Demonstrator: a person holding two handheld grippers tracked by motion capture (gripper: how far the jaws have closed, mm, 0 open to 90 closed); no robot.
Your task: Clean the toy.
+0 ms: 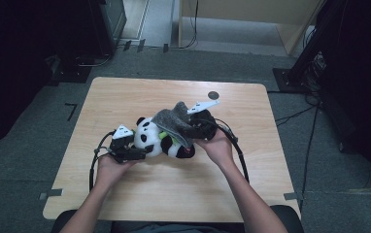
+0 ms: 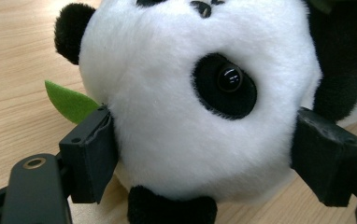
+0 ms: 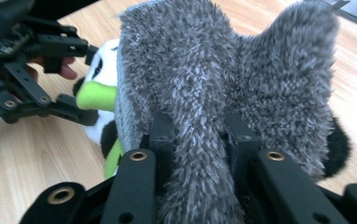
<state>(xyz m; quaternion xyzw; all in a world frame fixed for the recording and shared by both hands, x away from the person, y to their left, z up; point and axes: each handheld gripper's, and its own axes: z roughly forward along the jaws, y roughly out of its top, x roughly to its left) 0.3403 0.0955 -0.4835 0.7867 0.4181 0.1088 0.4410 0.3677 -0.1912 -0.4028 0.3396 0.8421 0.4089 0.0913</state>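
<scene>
A black-and-white panda plush [image 1: 149, 137] lies on the wooden table [image 1: 125, 92] with a green felt leaf [image 2: 69, 102] beside its head. My left gripper [image 1: 136, 148] is shut on the panda's head [image 2: 186, 116], one pad pressing each side [image 2: 209, 156]. A grey fuzzy cloth [image 1: 174, 121] is draped over the panda's body. My right gripper [image 1: 196, 126] comes in from the right and is shut on a fold of that cloth [image 3: 190, 70], which is pinched between its pads [image 3: 200, 140]. In the right gripper view, the left gripper [image 3: 50, 88] is at the far left, by the panda's face [image 3: 103, 60].
A small dark round disc [image 1: 213, 94] lies on the table behind the right gripper. Black cables loop from both grippers across the tabletop. Dark equipment stands [image 1: 295, 73] and cables sit on the grey floor beyond the table.
</scene>
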